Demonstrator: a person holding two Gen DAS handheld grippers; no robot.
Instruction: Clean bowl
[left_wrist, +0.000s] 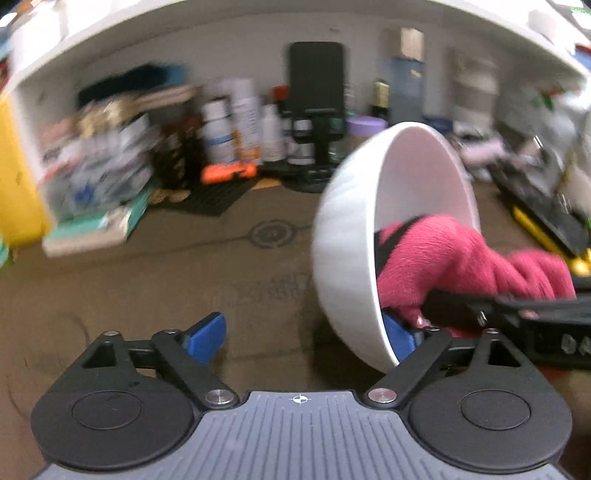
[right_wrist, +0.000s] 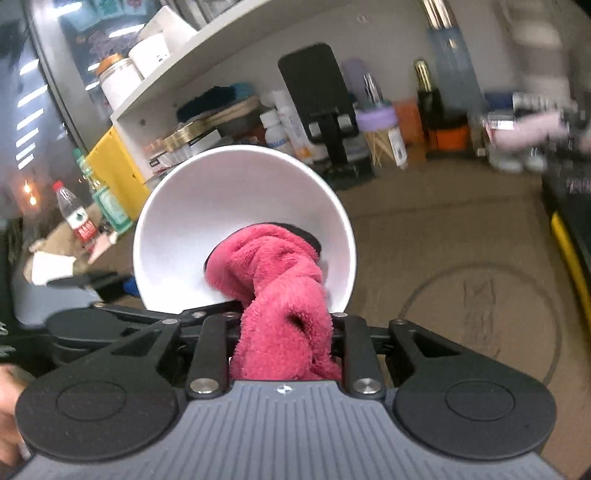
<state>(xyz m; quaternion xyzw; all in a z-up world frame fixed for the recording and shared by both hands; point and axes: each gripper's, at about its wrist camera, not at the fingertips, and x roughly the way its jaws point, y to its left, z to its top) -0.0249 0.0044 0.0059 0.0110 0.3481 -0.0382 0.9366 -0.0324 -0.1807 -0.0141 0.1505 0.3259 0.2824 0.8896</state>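
A white bowl (left_wrist: 351, 240) is tipped on its side above the brown table, its mouth facing right in the left wrist view. My left gripper (left_wrist: 303, 338) is open wide. Its right blue pad (left_wrist: 400, 339) sits just inside the bowl's lower rim, and its left pad (left_wrist: 207, 338) stands well clear of the outer wall. My right gripper (right_wrist: 258, 251) is shut on a pink fluffy cloth (right_wrist: 280, 295), which is pushed into the bowl (right_wrist: 221, 199) against its inner wall. The cloth (left_wrist: 443, 258) hides most of the right fingertips.
The back of the table holds several bottles (left_wrist: 236, 125), a black phone stand (left_wrist: 317, 96) and stacked packets (left_wrist: 103, 155). A yellow box (left_wrist: 18, 177) stands at the left and a black and yellow case (left_wrist: 546, 221) at the right. A white shelf (right_wrist: 229, 33) hangs overhead.
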